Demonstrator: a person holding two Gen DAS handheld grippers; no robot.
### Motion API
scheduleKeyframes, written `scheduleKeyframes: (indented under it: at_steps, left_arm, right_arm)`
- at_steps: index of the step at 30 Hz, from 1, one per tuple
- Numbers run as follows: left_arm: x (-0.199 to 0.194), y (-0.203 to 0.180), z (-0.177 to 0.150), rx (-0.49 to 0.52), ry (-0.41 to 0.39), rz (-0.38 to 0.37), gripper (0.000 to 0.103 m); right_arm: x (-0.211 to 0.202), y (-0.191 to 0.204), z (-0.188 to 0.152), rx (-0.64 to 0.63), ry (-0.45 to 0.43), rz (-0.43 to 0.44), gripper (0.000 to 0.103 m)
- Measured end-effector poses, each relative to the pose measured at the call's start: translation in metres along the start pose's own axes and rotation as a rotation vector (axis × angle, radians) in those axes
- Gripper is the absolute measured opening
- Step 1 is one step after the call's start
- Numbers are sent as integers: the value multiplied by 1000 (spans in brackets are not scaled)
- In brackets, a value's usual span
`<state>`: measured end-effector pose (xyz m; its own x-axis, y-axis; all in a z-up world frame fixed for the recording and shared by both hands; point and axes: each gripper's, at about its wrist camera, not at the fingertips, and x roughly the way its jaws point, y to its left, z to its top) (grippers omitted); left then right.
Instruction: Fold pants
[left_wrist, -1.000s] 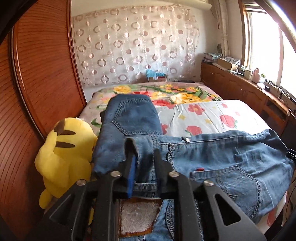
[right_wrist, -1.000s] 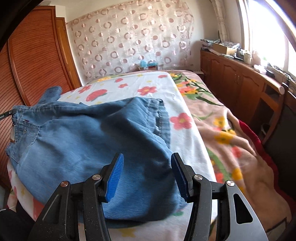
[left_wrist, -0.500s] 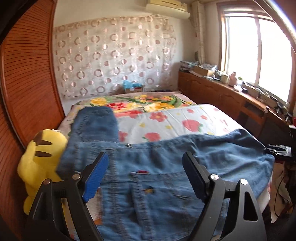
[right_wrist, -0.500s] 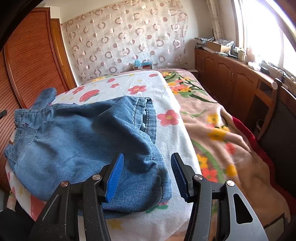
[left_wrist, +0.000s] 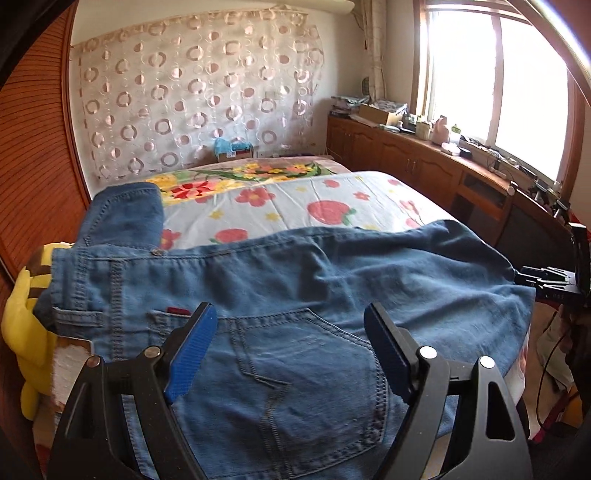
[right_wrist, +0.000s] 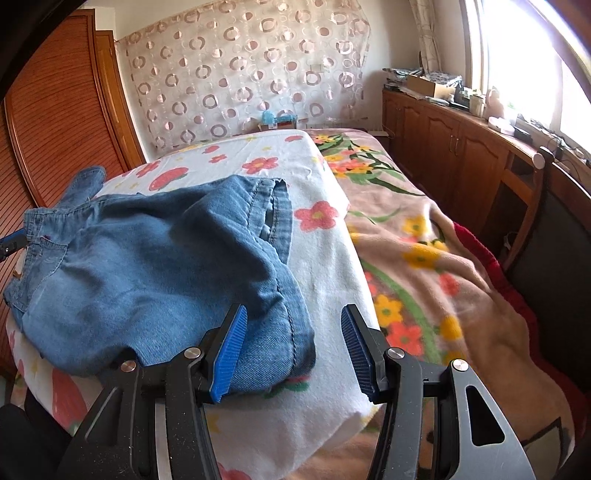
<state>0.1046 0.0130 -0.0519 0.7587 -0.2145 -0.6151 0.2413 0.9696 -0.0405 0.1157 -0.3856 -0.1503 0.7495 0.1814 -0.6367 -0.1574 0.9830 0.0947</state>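
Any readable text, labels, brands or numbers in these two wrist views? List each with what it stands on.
No text can be read in either view.
Red tab on the jeans back pocket: too small to read.
Patch at the jeans waistband: shows no legible lettering.
Boxes on the window counter: too blurred to read.

left wrist cam: low over the jeans' (left_wrist: 295, 295) waist end, facing up the bed (left_wrist: 314, 192) to the curtain (left_wrist: 192, 96) | right wrist cam: close above the jeans' hem end, same heading | shared: jeans, floral sheet (right_wrist: 325, 266), curtain, window-side cabinets (left_wrist: 406, 155)
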Motion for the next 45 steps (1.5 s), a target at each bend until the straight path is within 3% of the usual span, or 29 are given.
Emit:
scheduleKeyframes:
  at_steps: [19,23,26,27,33,38,45]
  left_arm:
    - [29,-19,-30,1,113,-36,82]
    - [33,-18,-36,-9,129,-41,82]
    - [35,-19,-39,-13,133,-41,82]
    - [34,-19,-39,-14,132,-42,82]
    - [22,-19,-34,-21,107,-39,82]
    - [0,-9,-25,-38,53,-29,82]
    - [-33,20,-19,-77,-19,14,82]
  right_arm:
    - [-1,-3,-2,3,37,15,54]
    - [0,-2,0,10,37,32,45]
    - [2,4,0,11,43,61,27]
    - [1,5,0,7,43,66,16]
    - [-20,21,18,-30,-30,132,10]
    - [-43,53,52,-112,-108,216,9]
    - [-66,130,95,-277,-191,341,9]
